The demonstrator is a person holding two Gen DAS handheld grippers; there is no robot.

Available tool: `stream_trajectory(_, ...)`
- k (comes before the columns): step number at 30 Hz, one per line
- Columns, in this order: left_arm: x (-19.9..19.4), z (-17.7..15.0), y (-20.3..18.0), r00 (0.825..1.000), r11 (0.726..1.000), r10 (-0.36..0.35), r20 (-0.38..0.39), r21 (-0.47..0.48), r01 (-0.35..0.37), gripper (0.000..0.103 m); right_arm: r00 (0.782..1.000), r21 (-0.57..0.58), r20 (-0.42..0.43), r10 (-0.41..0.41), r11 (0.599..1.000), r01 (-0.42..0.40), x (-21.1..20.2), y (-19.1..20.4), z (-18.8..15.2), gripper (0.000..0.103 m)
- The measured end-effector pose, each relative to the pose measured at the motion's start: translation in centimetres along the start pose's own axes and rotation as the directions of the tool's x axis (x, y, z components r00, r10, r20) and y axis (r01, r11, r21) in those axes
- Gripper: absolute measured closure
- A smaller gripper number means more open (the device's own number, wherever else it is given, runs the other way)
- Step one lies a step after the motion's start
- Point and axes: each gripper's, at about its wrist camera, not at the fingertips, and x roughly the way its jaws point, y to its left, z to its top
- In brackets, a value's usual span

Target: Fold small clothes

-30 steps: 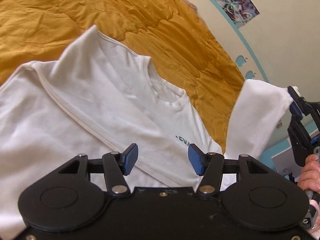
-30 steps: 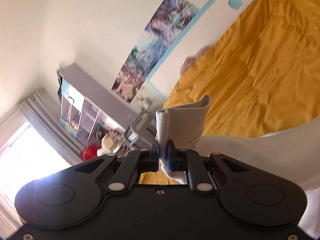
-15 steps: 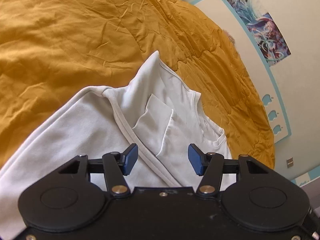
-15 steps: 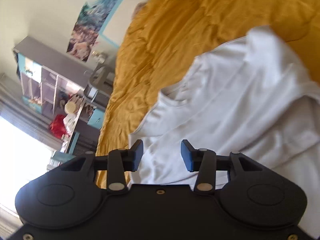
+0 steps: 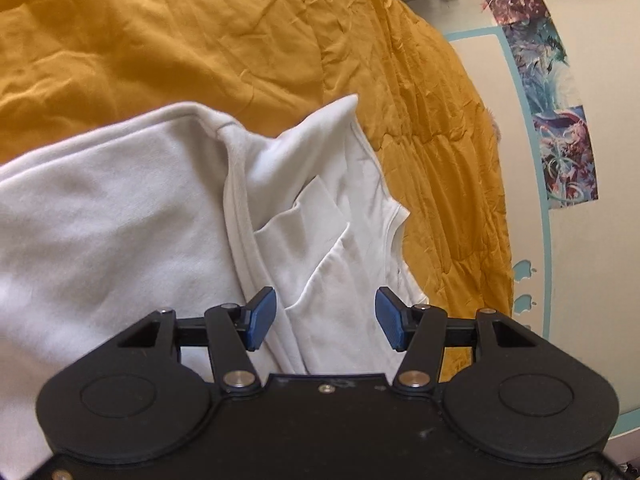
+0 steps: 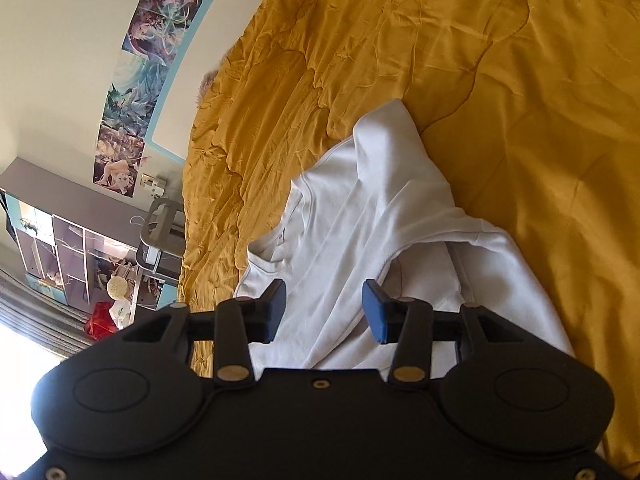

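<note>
A white long-sleeved top (image 5: 132, 216) lies on a mustard-yellow bedspread (image 5: 208, 36), with both sleeves folded in across the body and the neckline at its far right. My left gripper (image 5: 325, 318) is open and empty, hovering just above the folded sleeves. In the right wrist view the same top (image 6: 360, 216) lies below my right gripper (image 6: 324, 311), which is open and empty over the folded sleeve near the neckline. The bedspread (image 6: 500, 60) fills the rest of that view.
A cream wall with a teal stripe and posters (image 5: 560, 120) borders the bed. A grey shelf unit (image 6: 68, 236) with toys and a chair (image 6: 158, 236) stand past the bed's corner. A bright window is at the lower left of the right wrist view.
My right gripper let go of the white sleeve, which now lies folded across the top, and pulled back open. My left gripper drew back and swung, staying open.
</note>
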Motion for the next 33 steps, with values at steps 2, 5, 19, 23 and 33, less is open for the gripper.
stream_trajectory(2, -0.7, 0.0, -0.6, 1.0, 1.0, -0.013, 0.027, 0.004, 0.013, 0.046, 1.0, 0.005, -0.012, 0.007, 1.0, -0.007, 0.4, 0.0, -0.3, 0.058)
stream_trajectory(5, 0.3, 0.1, -0.6, 1.0, 1.0, -0.019, -0.005, 0.0, 0.019, 0.046, 0.999, 0.013, -0.028, 0.017, 1.0, -0.017, 1.0, 0.1, -0.7, 0.058)
stream_trajectory(19, 4.3, 1.1, 1.8, 0.999, 0.993, -0.046, -0.001, -0.107, 0.045, 0.054, 1.0, -0.006, 0.002, -0.023, 1.0, 0.023, -0.3, -0.4, 0.6, 0.058)
stream_trajectory(23, 3.8, 1.1, 0.2, 0.993, 0.993, -0.118, 0.016, -0.005, 0.119, 0.101, 0.999, 0.0, 0.005, -0.04, 0.999, 0.04, -0.2, -0.7, 0.6, 0.056)
stream_trajectory(33, 1.1, 2.4, -1.4, 0.97, 0.967, -0.216, 0.114, 0.165, 0.196, 0.101, 0.998, 0.173, 0.044, -0.042, 0.984, 0.034, 0.6, -3.7, 0.2, 0.056)
